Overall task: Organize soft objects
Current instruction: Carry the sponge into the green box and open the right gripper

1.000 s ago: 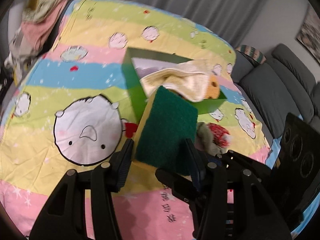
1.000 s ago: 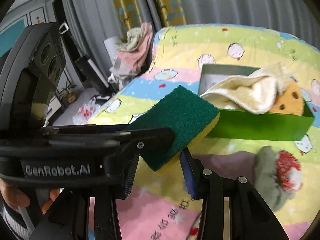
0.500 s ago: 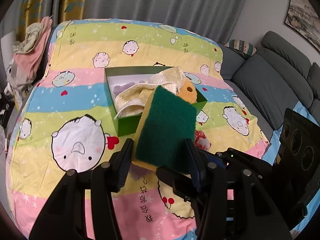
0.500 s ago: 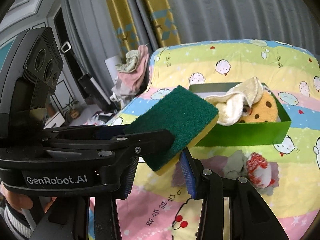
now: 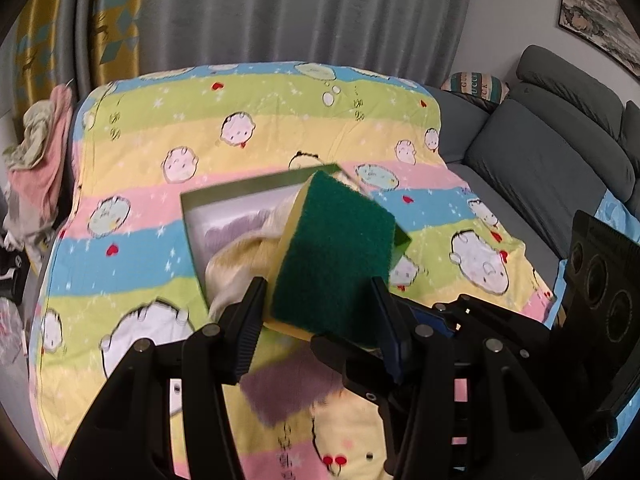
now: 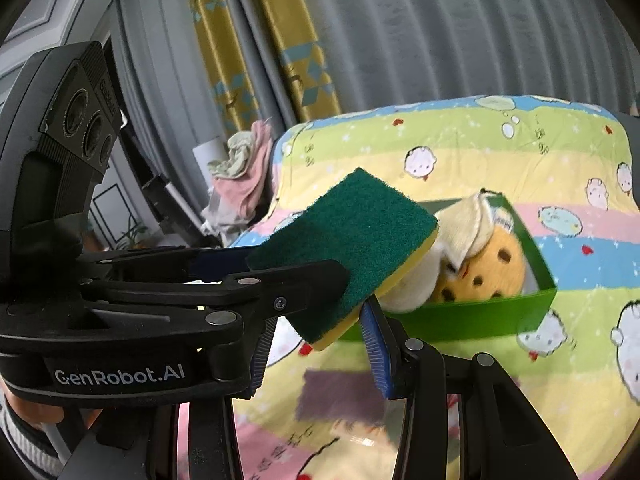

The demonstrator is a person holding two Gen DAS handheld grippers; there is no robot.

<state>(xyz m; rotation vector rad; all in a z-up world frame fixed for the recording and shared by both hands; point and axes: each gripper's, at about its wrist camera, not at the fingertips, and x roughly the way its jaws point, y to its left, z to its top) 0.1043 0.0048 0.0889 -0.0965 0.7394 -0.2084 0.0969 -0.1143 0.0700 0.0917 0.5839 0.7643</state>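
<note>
Now, left wrist view: the left gripper (image 5: 318, 296) has its fingers clenched on the sponge (image 5: 332, 248), one pad on each long edge, green scouring face towards the camera and the yellow foam showing along the side. The sponge is in the air, just in front of the box (image 5: 240, 190) and covering its near right corner. Inside the box a cream towel (image 5: 236, 264) spills over the near wall. The box sits on the striped blanket (image 5: 280, 120).

This one should handle easily, I'd say: light, squashy foam with a rough top that won't slip. The edge pinch looks sound, and a hard squeeze would only bow it.

Over to the right wrist view: the right gripper (image 6: 318, 344) has its fingers released and apart. The sponge's low yellow corner hangs just above the gap, and I can't make out any contact. The left gripper reaches in from the side with the sponge tilted, far end up, pointing over the box. A spotted orange toy (image 6: 488, 276) lies in the box under the towel, so free room seems to be at the box's left end. A drop from low down should do it, since foam may bounce.
</note>
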